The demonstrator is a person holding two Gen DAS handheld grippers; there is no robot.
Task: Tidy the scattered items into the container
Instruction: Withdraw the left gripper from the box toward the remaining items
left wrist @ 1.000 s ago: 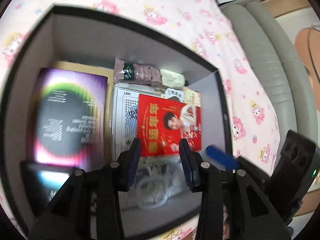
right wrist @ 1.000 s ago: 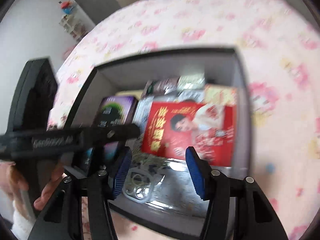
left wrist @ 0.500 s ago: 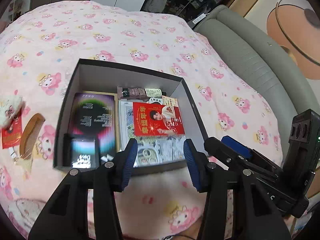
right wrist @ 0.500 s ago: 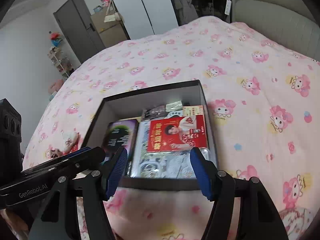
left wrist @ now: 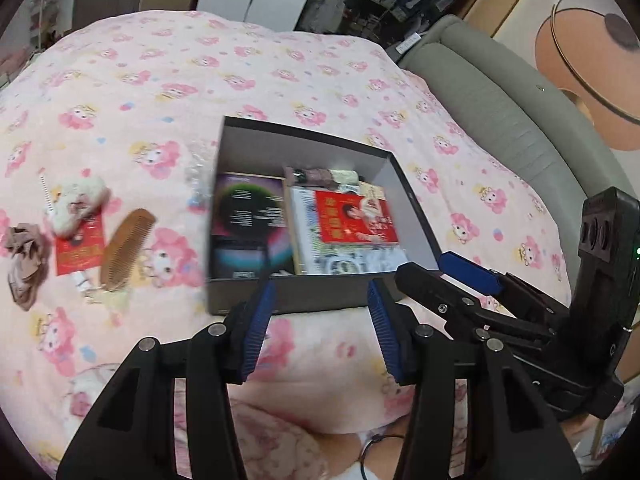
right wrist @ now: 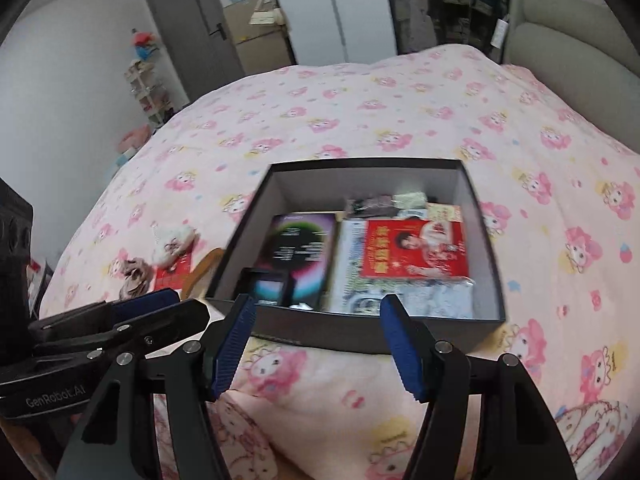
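Note:
A dark open box (left wrist: 320,300) (right wrist: 360,332) sits on the pink bedspread. It holds a red packet (left wrist: 354,216) (right wrist: 414,250), a black-and-purple box (left wrist: 250,210) (right wrist: 300,242) and other packets. Left of the box lie a wooden comb (left wrist: 126,248), a red envelope (left wrist: 78,250), a white plush item (left wrist: 78,202) (right wrist: 174,240) and a brown cloth (left wrist: 24,254) (right wrist: 134,276). My left gripper (left wrist: 318,330) is open and empty, in front of the box. My right gripper (right wrist: 316,350) is open and empty beside it.
The pink cartoon-print bedspread (left wrist: 200,80) covers the bed. A grey padded headboard (left wrist: 508,120) runs along the right. A door and shelves (right wrist: 188,40) stand beyond the bed's far end.
Both grippers have pulled back and up from over the box interior to in front of it. The box now looks smaller and the scattered items on the left have come into view.

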